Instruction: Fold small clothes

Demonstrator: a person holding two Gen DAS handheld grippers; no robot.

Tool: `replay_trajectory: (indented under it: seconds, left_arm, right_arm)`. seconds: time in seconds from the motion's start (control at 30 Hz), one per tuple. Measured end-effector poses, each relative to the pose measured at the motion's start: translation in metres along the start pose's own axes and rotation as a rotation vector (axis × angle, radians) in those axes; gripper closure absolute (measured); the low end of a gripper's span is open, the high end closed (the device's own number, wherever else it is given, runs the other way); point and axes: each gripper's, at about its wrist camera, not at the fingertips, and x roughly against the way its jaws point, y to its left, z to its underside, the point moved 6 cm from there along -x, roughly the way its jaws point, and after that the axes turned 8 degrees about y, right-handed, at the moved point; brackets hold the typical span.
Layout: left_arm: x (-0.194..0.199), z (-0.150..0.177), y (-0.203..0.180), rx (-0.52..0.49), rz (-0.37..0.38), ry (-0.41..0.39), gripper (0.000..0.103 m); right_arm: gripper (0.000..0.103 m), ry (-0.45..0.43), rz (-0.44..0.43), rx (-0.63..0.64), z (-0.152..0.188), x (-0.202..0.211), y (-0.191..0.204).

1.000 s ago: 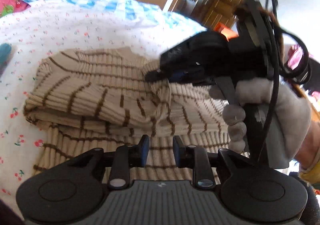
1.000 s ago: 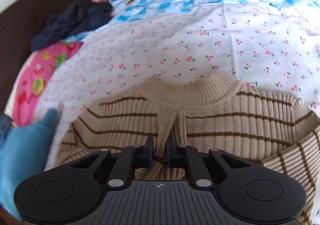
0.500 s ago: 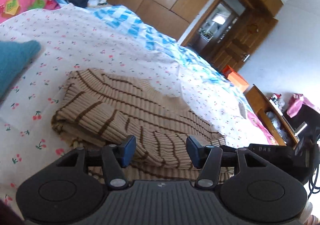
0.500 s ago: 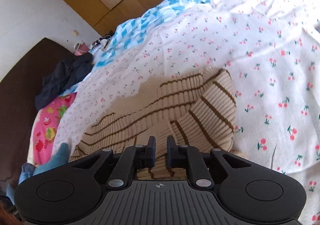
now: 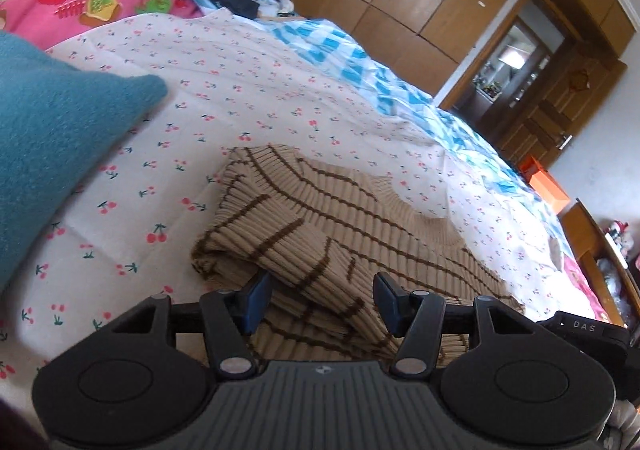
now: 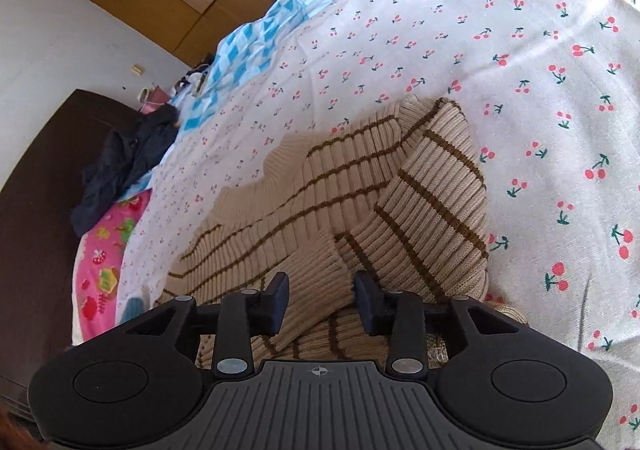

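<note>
Lying folded on the cherry-print sheet (image 5: 320,98) of the bed was the striped sweater (image 5: 320,226), its sleeves turned in over the body. At far left in the left wrist view a teal garment (image 5: 60,138) rested on the sheet, apart from the sweater. The left claw (image 5: 318,302) stood released, its jaws well apart over the near fold with no pad pressing the knit; a second earlier they were nearly together, and the other hand's tool, then across the sweater, now showed only at the lower right edge. In the right wrist view the sweater (image 6: 400,202) lay angled across the sheet (image 6: 520,50). The right claw (image 6: 320,302) was released too: its jaws had just been opening, with a sleeve cuff lying between them but not pinched. Half a second before they were almost closed.
</note>
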Motion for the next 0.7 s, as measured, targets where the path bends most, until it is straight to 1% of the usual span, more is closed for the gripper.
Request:
replay_trajectory:
  seconds: [0.07, 0.1, 0.13, 0.23, 0.3, 0.37, 0.43, 0.47, 0.5, 0.57, 0.6, 0.63, 0.67, 0.7]
  left_arm:
    - [0.002, -0.003, 0.004, 0.021, -0.006, -0.017, 0.044]
    - [0.004, -0.004, 0.006, 0.029, -0.016, -0.027, 0.044]
    - [0.005, -0.005, 0.009, 0.036, -0.026, -0.036, 0.044]
    - [0.006, -0.008, 0.014, 0.057, -0.04, -0.055, 0.044]
    - [0.007, -0.01, 0.016, 0.063, -0.047, -0.071, 0.043]
    - [0.008, -0.012, 0.017, 0.062, -0.057, -0.084, 0.043]
    - [0.007, -0.013, 0.017, 0.058, -0.063, -0.09, 0.042]
    - [0.006, -0.013, 0.017, 0.053, -0.072, -0.086, 0.039]
    - [0.004, -0.012, 0.017, 0.049, -0.083, -0.078, 0.037]
    - [-0.006, -0.01, 0.018, 0.037, -0.136, -0.035, 0.036]
    - [-0.013, -0.008, 0.021, 0.032, -0.175, -0.001, 0.036]
    - [-0.019, -0.006, 0.024, 0.035, -0.197, 0.033, 0.036]
    - [-0.023, -0.004, 0.027, 0.049, -0.196, 0.057, 0.036]
    - [-0.024, -0.004, 0.029, 0.061, -0.19, 0.059, 0.036]
  right_arm:
    - [0.073, -0.003, 0.018, 0.046, -0.001, -0.002, 0.006]
    - [0.085, -0.009, 0.033, 0.065, -0.002, -0.002, 0.009]
    - [0.091, -0.012, 0.033, 0.076, -0.002, -0.001, 0.011]
    - [0.094, -0.036, -0.022, 0.065, -0.003, 0.011, 0.016]
    - [0.094, -0.062, -0.071, 0.067, -0.004, 0.025, 0.021]
    - [0.094, -0.096, -0.097, 0.082, -0.004, 0.04, 0.024]
    - [0.095, -0.125, -0.078, 0.081, -0.002, 0.048, 0.017]
    - [0.095, -0.133, -0.06, 0.075, -0.001, 0.05, 0.011]
    - [0.095, -0.125, -0.035, 0.073, 0.001, 0.047, 0.003]
    - [0.094, -0.086, 0.039, 0.051, 0.006, 0.036, -0.013]
    - [0.094, -0.074, 0.056, 0.049, 0.009, 0.03, -0.017]
    - [0.095, -0.074, 0.062, 0.049, 0.01, 0.028, -0.019]
    - [0.095, -0.078, 0.063, 0.051, 0.011, 0.026, -0.02]
    - [0.095, -0.083, 0.067, 0.056, 0.011, 0.026, -0.019]
